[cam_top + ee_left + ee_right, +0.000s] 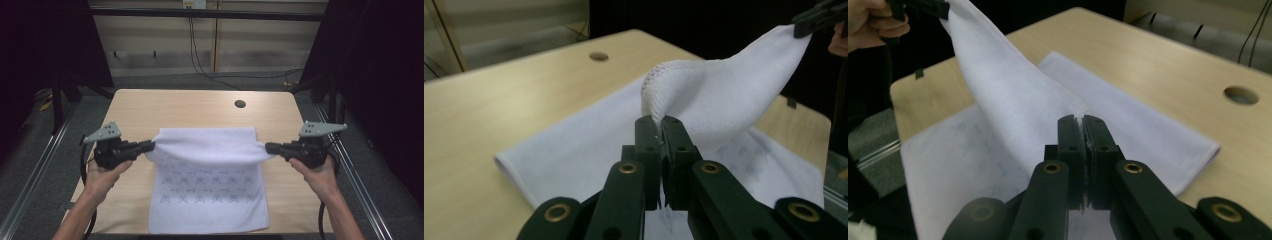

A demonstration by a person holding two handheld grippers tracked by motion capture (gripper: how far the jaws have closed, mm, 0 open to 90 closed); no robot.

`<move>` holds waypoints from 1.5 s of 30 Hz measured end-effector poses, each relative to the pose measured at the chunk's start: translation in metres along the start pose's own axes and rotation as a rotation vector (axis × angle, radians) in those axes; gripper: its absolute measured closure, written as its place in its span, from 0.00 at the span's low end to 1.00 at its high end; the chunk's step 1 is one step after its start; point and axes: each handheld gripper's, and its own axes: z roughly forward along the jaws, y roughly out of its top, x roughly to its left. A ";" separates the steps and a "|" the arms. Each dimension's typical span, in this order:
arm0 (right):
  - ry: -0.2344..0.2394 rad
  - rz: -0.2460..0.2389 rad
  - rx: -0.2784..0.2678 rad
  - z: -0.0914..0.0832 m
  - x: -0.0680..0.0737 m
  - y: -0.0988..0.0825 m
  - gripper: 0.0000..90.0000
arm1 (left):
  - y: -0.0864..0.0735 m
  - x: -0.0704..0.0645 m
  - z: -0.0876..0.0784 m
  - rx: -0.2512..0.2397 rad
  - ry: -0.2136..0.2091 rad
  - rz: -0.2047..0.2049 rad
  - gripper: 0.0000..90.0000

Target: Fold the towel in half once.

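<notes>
The left tongs [150, 146] and right tongs [269, 148] each pinch a corner of the white towel [207, 175] (apparently faintly patterned), lifting its far edge; the rest lies on the table [165, 107].

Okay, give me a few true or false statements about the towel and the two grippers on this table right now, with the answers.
1. The left gripper is shut on a corner of the white printed cloth towel. True.
2. The right gripper hangs open above the towel. False: it is clamped on the other corner.
3. The towel lies fully flat. False: its far part is lifted between the grippers.
4. The light wooden table has a round hole. True.
</notes>
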 end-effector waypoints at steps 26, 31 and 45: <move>0.125 0.043 0.310 0.032 0.048 -0.131 0.84 | -0.113 -0.051 0.004 0.341 -0.124 0.070 0.93; 0.148 0.074 0.284 0.018 0.054 -0.138 0.80 | -0.113 -0.059 -0.007 0.334 -0.174 0.109 0.89; 0.086 0.074 0.173 0.033 0.034 -0.110 0.68 | -0.088 -0.029 0.000 0.193 -0.163 0.003 0.73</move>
